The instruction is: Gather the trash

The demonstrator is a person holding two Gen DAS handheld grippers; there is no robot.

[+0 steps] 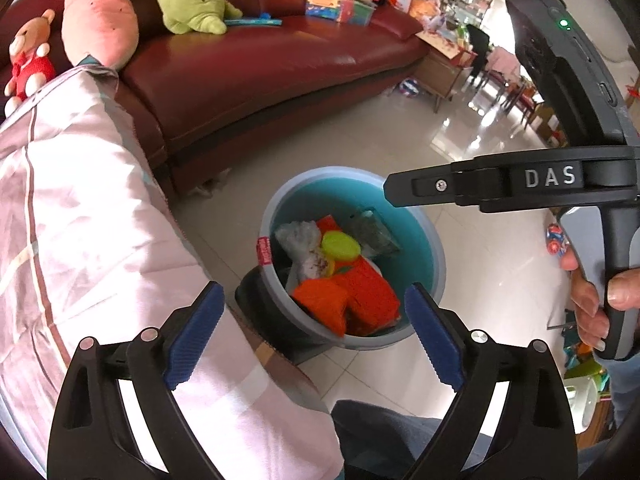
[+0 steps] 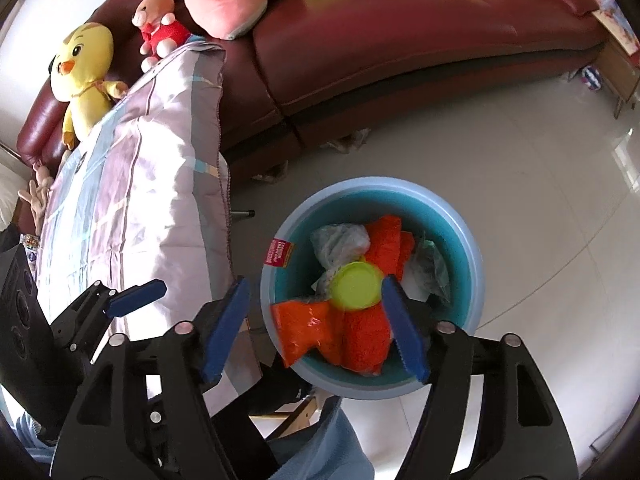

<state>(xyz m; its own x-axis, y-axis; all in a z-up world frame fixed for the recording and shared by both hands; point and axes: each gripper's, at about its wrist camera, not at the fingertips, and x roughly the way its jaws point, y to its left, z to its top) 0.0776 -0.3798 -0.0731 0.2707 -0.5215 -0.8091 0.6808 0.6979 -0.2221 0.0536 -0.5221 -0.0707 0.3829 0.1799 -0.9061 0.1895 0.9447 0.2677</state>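
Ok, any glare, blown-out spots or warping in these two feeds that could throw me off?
Left wrist view: the quilt is overexposed near white, window glare streaks the floor tiles, and the sofa bows with fisheye curvature. Right wrist view: the bin contents read sharp and evenly lit; the quilt is washed out here too.

You have a glossy pale tiled floor point(image 2: 500, 168) under you. The blue bin point(image 2: 474, 240) stands on it, just in front of the dark red sofa point(image 2: 420, 40). On the sofa's seat lie a striped quilt point(image 2: 132, 200), plush toys point(image 2: 84, 76) and a pile of colourful books point(image 1: 340, 2).
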